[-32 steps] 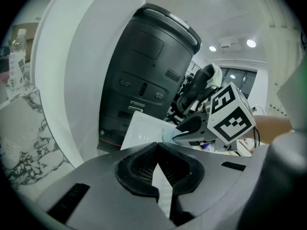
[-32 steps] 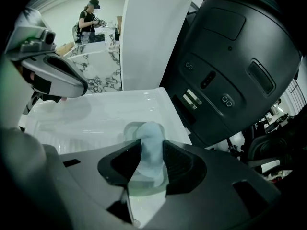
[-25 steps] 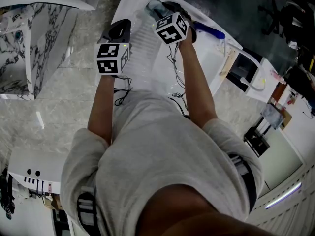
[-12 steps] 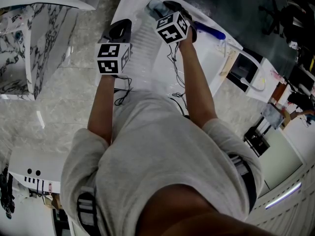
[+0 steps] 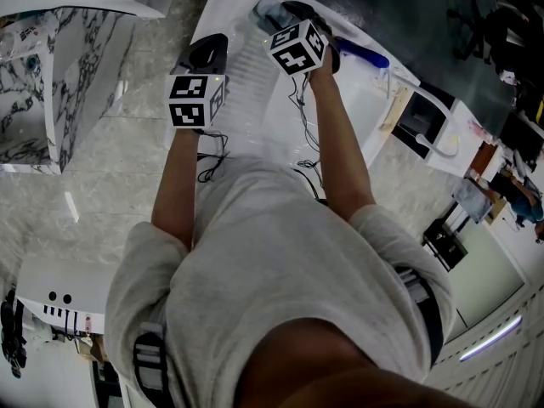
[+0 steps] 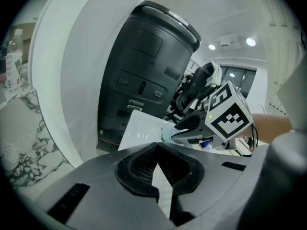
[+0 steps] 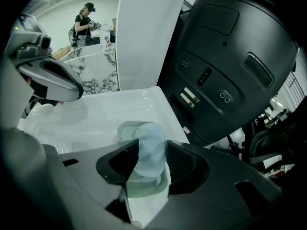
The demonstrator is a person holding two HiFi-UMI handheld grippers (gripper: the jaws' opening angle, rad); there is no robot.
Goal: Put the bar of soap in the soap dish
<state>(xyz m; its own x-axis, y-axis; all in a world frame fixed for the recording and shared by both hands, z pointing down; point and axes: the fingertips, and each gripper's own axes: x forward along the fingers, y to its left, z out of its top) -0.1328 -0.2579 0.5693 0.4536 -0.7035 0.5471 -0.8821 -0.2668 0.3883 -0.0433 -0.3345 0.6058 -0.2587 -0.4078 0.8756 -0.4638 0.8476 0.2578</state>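
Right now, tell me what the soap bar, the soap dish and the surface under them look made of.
The soap bar: pale blue, matte, waxy-looking with rounded edges, consistent with solid soap. The soap dish: probably clear greenish plastic; the white shows through it. The surface: glossy white, streaky reflections; plastic or enamel, can't tell.

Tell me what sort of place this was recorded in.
Probably an indoor lab or demo space rather than a home. Marble-patterned counters stand on a polished floor, a large dark grey machine stands by the white work surface, and another person works at a far counter.
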